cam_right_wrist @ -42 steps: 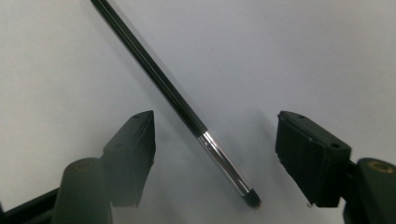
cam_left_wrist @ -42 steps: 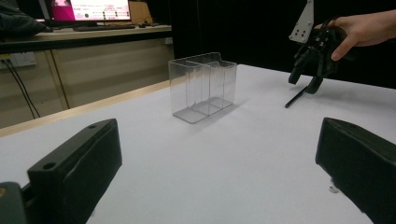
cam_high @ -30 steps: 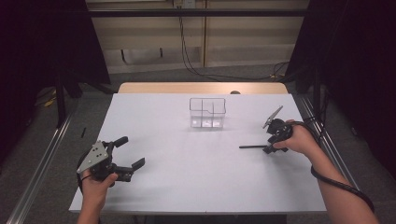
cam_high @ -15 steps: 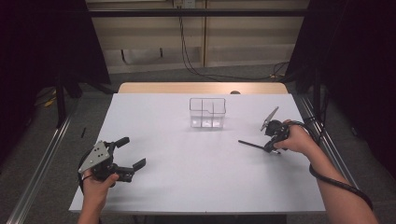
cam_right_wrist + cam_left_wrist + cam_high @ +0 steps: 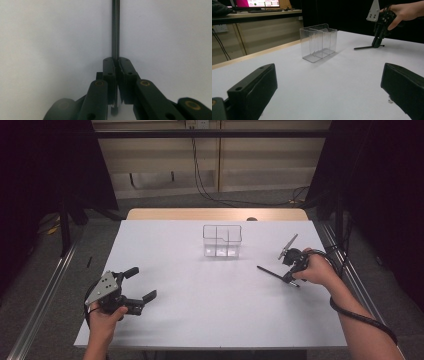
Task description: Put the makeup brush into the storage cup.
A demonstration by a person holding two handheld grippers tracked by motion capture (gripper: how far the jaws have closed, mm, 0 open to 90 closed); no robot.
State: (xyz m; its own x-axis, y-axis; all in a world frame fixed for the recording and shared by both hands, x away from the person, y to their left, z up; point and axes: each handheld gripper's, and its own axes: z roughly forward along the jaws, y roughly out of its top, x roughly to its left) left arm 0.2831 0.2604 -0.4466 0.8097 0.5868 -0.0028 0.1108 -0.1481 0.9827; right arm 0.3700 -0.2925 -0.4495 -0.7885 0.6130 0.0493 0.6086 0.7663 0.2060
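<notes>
A thin dark rod [image 5: 272, 275] lies on the white bench [image 5: 200, 305] at its right side, nearer the far half, well apart from the clear box. Its right end is pinched in the right hand-held gripper [image 5: 289, 279], whose jaws have just been closing and are now clamped on the rod. In the high view the rod's long axis runs level along the bench top, slanting from the gripper at the near right toward the far left, so the free tip points roughly to the left and a little away.

The right gripper view shows what the high view cannot: the two black pads [image 5: 125, 75] pressed flat against the rod [image 5: 115, 30] on both sides, with a short stub of it sticking out behind them, and the long part running straight out ahead over the bare white surface. The left gripper view gives a side look, with the rod [image 5: 363, 47] lying flat on the bench and the right hand-held gripper [image 5: 377, 43] standing steeply over its end, held by a hand [image 5: 404, 12].

The clear box [image 5: 222, 240], divided into compartments, stands upright toward the far middle of the bench. The left hand-held gripper [image 5: 141, 284] is at the near left, its jaws spread wide with nothing between them.
</notes>
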